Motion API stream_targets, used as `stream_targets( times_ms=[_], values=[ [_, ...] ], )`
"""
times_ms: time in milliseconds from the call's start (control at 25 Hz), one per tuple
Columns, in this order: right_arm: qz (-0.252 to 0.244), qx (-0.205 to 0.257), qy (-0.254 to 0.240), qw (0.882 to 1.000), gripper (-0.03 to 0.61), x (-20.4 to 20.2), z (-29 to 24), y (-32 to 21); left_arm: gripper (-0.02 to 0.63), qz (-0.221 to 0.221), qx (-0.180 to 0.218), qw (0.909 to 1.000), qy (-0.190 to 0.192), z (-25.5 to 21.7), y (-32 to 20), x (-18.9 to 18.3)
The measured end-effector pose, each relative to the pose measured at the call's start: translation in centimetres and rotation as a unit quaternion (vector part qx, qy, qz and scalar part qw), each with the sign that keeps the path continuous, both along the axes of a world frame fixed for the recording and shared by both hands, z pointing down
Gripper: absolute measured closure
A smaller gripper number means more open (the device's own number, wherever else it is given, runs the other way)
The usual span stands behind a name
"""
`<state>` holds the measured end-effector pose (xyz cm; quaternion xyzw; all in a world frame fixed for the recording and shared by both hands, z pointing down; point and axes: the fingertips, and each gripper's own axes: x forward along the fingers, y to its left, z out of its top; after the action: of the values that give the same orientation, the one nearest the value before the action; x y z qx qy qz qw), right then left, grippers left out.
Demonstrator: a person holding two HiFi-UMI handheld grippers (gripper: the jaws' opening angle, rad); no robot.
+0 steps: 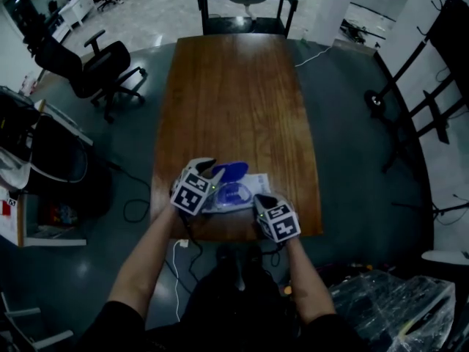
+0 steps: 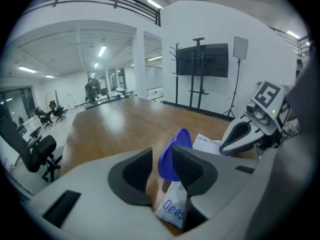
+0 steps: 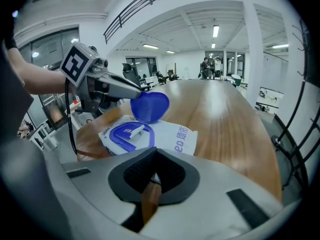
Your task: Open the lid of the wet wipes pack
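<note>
Lid's basically up, so I reckon the trick now is backing the left gripper (image 2: pixel 161 158) off the wet wipes pack (image 1: pixel 256 183) in a straight line. That way it shouldn't snag the blue lid (image 3: pixel 150 106) and flip it shut.

The pack lies on the worktop (image 1: pixel 234 86) by its near edge. The left fingers (image 2: pixel 135 176) are about half open around the raised lid. One pad looks to brush it and the other is clear, so there's no real grip. The right gripper (image 3: pixel 155 155) is closed at the pack's near edge. Can't tell if it's nipping the seam.
</note>
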<state>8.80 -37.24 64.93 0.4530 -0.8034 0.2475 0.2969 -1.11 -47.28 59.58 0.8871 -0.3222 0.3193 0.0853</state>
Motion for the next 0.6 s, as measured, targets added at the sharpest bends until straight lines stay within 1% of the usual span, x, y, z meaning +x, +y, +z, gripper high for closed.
stream_targets(
  times_ms=[280,480,520,560,600],
  values=[
    [0.005,0.051,-0.029,0.998,0.568,-0.2,-4.4,-0.6,0.482,-0.061,-0.014,0.9978,0.024,-0.9,2.4,-1.9],
    [0.014,0.102,-0.052,0.993,0.568,-0.4,-8.3,-0.6,0.484,-0.100,-0.013,0.9927,0.065,-3.0,4.9,-2.3],
    [0.015,0.114,-0.058,0.992,0.568,-0.5,-9.2,-0.6,0.500,-0.107,-0.007,0.9916,0.073,-3.7,5.3,-2.3],
    [0.016,0.125,-0.064,0.990,0.568,-0.6,-10.1,-0.6,0.544,-0.113,0.002,0.9903,0.080,-4.4,5.7,-2.4],
    [0.016,0.135,-0.071,0.988,0.568,-0.8,-11.0,-0.6,0.574,-0.119,0.012,0.9888,0.088,-5.3,6.1,-2.4]
  ],
)
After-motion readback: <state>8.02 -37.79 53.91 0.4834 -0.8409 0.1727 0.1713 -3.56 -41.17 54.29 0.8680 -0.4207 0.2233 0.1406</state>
